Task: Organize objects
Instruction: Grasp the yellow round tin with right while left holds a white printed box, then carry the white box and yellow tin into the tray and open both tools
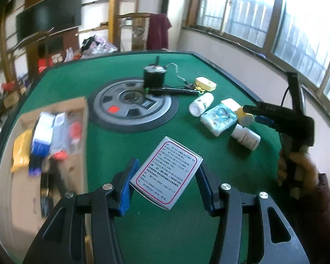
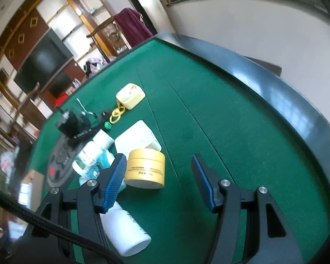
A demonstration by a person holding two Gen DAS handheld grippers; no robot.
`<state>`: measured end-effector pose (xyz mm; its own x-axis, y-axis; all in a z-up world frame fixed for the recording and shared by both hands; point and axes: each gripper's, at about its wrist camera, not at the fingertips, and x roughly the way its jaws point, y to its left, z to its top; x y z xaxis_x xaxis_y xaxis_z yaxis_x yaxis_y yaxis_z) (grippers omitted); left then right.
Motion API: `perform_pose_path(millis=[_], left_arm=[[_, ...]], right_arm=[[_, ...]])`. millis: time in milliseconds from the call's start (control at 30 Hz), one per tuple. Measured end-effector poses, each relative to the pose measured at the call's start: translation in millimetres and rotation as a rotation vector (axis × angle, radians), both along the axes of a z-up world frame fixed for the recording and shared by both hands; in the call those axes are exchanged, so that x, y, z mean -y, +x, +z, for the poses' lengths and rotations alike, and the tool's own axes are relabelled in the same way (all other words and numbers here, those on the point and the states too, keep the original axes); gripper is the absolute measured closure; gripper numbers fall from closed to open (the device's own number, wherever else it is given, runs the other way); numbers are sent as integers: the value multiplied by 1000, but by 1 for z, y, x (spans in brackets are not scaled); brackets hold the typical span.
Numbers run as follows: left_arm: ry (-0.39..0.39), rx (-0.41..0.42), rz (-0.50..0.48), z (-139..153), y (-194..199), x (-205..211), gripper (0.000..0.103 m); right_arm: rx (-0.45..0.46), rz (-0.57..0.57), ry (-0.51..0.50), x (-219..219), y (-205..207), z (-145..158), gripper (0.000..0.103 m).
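A small white medicine box, printed with a red-bordered panel of text, is held between the blue pads of the left gripper, above the green felt table. The jaws are closed onto its two opposite narrow sides, and the box sits tilted between them. It is judged to be light, thin cardboard: stiff along its edges but easily crushed across its broad faces, so a moderate squeeze on the narrow sides, near the middle of their length, is thought best. Slipping is unlikely against the ribbed pads.

To the left, an open cardboard box is seen, blurred, with several packets already inside; it is probably where the medicine box belongs.

In the right wrist view, the right gripper is held with its jaws spread and nothing between them, just beside a yellow jar. The jar is judged rigid and smooth, to be taken across its round wall. A white bottle lies on its side beneath the left finger, and a tissue pack and a yellow case with a chain lie farther off.
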<state>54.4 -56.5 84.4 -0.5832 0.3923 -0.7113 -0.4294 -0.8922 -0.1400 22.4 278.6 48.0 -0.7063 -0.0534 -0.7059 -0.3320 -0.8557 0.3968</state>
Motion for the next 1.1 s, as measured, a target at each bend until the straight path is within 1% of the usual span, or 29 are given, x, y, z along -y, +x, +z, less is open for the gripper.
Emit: perform_pose_path(millis=[133, 200, 233, 267, 333, 367, 633, 767, 833, 967, 1100], left_arm=[[28, 5, 51, -2, 8, 30, 57], [44, 11, 80, -3, 11, 45, 57], [52, 11, 92, -3, 12, 53, 57], [58, 12, 106, -3, 13, 59, 57], [72, 18, 136, -4, 14, 72, 57], [79, 20, 144, -5, 15, 76, 57], [127, 21, 198, -9, 21, 108, 57], [148, 17, 229, -11, 25, 127, 57], [152, 15, 249, -12, 27, 136, 57], [156, 18, 305, -16, 29, 159, 57], [145, 23, 360, -21, 29, 182, 57]], right_arm=[[22, 14, 62, 8, -6, 1, 43], [56, 30, 106, 13, -12, -1, 44], [73, 37, 127, 16, -16, -3, 48], [80, 42, 137, 18, -17, -4, 55], [96, 55, 151, 20, -21, -7, 65], [97, 52, 162, 21, -22, -7, 65], [104, 60, 113, 18, -8, -2, 66], [77, 67, 86, 19, 6, 10, 65], [54, 83, 54, 22, 15, 20, 65], [12, 125, 16, 38, 26, 36, 65], [-18, 212, -9, 73, 29, 52, 65]])
